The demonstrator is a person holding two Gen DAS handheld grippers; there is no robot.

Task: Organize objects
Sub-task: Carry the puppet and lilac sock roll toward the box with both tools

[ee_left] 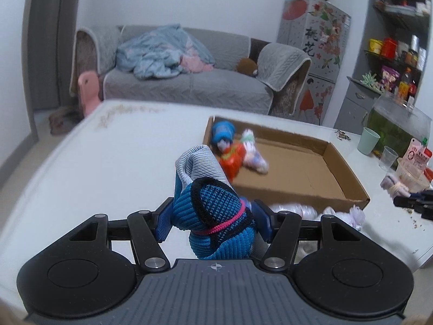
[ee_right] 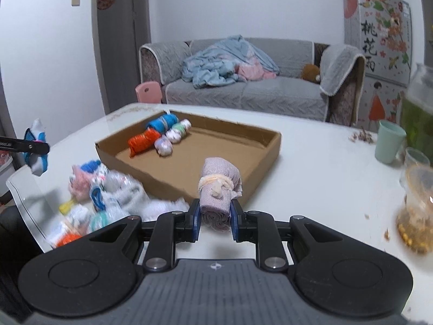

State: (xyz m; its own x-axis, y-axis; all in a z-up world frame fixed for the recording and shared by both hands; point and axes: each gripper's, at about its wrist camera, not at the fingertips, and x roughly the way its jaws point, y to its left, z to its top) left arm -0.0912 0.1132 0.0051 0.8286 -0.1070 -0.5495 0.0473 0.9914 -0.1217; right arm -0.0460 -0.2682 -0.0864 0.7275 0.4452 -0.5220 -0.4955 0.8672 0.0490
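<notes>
Cardboard box (ee_right: 265,146) interior right of sock rolls (ee_right: 165,138) lies bare.

The cardboard tray (ee_right: 189,168) sits on the bench (ee_right: 311,162); rolled socks (ee_right: 162,138) lie in its far left corner. A sock pile (ee_right: 108,197) lies left of the tray, cups (ee_right: 389,142) right, the sofa (ee_right: 243,92) behind

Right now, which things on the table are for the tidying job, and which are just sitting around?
For the job:
blue sock roll in the left gripper
lilac sock roll in the right gripper
cardboard box
sock pile

Just lying about:
green cup
clear cup
snack jar
</notes>
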